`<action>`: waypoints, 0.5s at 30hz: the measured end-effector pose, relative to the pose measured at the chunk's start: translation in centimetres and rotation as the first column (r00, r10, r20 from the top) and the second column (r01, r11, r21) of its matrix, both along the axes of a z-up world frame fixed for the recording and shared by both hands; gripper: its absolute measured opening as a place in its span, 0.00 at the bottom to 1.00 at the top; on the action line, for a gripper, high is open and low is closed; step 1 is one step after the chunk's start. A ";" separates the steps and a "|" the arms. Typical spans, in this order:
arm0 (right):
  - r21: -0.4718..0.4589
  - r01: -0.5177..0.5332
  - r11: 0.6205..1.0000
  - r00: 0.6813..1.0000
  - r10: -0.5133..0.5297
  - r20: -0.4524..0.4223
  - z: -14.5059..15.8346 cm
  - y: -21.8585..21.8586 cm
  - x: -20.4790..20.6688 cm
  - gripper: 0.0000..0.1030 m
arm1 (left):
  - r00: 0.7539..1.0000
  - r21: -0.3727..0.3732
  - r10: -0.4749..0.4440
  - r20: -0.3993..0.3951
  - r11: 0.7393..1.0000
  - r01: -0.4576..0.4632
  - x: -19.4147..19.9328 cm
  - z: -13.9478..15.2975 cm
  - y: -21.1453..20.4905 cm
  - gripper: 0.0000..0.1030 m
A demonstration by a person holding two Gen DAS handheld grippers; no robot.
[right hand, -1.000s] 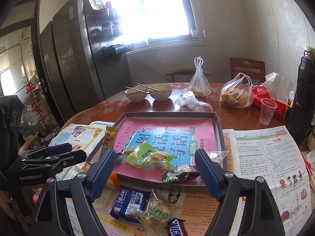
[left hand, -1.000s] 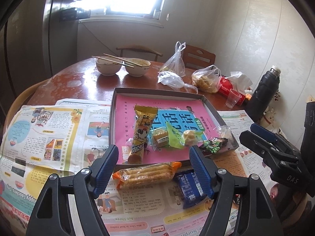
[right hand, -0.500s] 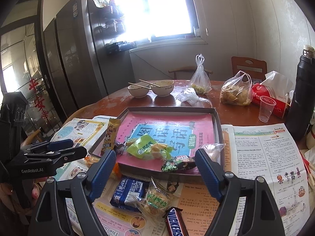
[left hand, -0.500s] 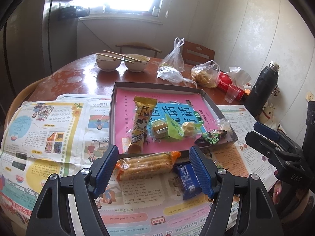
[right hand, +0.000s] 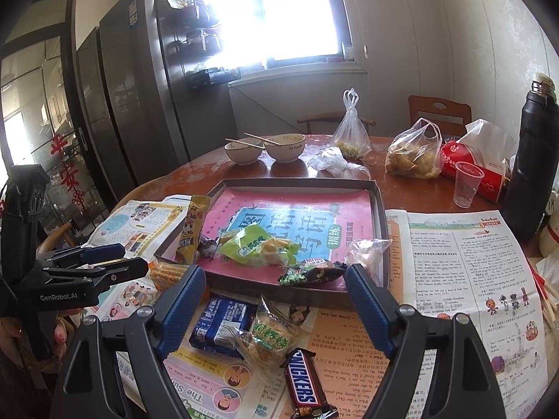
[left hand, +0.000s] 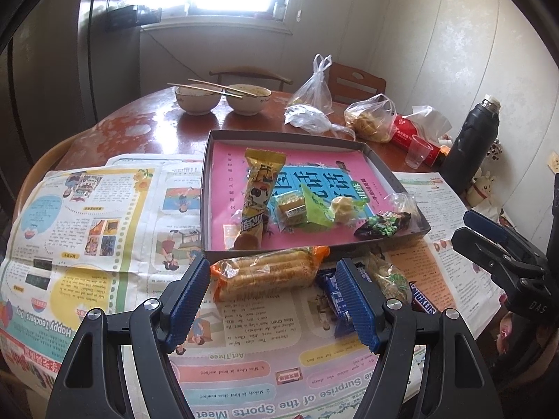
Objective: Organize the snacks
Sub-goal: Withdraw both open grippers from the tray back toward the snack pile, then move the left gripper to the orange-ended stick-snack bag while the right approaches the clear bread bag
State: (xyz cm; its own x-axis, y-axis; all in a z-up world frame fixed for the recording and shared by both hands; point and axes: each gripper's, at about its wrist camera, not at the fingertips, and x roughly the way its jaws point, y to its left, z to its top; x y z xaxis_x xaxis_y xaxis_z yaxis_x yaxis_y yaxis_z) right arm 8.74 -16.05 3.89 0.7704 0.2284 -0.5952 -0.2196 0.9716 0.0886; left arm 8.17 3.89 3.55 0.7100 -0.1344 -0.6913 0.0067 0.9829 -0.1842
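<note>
We have a round wooden tabletop (left hand: 115,129) spread with newspaper (left hand: 87,216), and on it a shallow grey tray (left hand: 206,188) lined with a pink and blue printed sheet. The tray already holds some snacks: a long yellow wafer pack (left hand: 256,199), a small green packet (left hand: 316,207) and a dark packet of green candies (left hand: 382,223) near its right corner.

The snacks not yet in the tray lie on the newspaper just in front of its near wall. The biggest is an orange-ended pack of biscuit sticks (left hand: 267,272), touching or nearly touching the tray wall. Beside it we see a blue biscuit pack (right hand: 223,324), a clear-wrapped rice cracker (right hand: 267,340) overlapping it, and a Snickers bar (right hand: 304,382) nearest us.

We hold the left hand-held gripper (left hand: 272,300) over the biscuit sticks and the right hand-held gripper (right hand: 274,307) over the blue pack and cracker. Both stand wide open and have hold of nothing.

We judge all of these light, and their film wrappers slippery and crinkly. The biscuit sticks and the cracker look brittle, so we would close gently across the middle of the pack, on its narrow width, not on the loose crimped ends. The Snickers bar looks firmer and should take a squeeze across its sides. The cracker should probably be lifted off before the blue pack beneath it.
</note>
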 end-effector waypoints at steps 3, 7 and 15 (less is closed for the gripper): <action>-0.012 -0.003 1.000 1.000 0.003 -0.005 -0.3 -0.1 -0.3 0.80 | 1.000 0.006 -0.001 -0.009 1.000 0.001 -0.1 -0.3 -0.1 0.74; -0.031 -0.003 1.000 1.000 0.003 -0.020 -0.9 -0.3 -0.5 0.81 | 1.000 0.013 -0.002 -0.019 1.000 0.002 -0.1 -0.6 -0.2 0.74; -0.064 -0.011 0.998 0.998 0.008 -0.059 -2.5 -0.4 -1.1 0.82 | 0.999 0.017 -0.010 -0.042 1.000 0.011 -0.1 -1.4 -0.4 0.74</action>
State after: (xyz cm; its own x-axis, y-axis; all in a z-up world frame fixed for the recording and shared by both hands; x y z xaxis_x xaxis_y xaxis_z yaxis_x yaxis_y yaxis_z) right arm 7.68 -16.46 1.39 0.7320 0.1954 -0.6527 -0.2251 0.9736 0.0391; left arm 8.04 3.45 2.18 0.6791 -0.1300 -0.7224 0.0100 0.9857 -0.1680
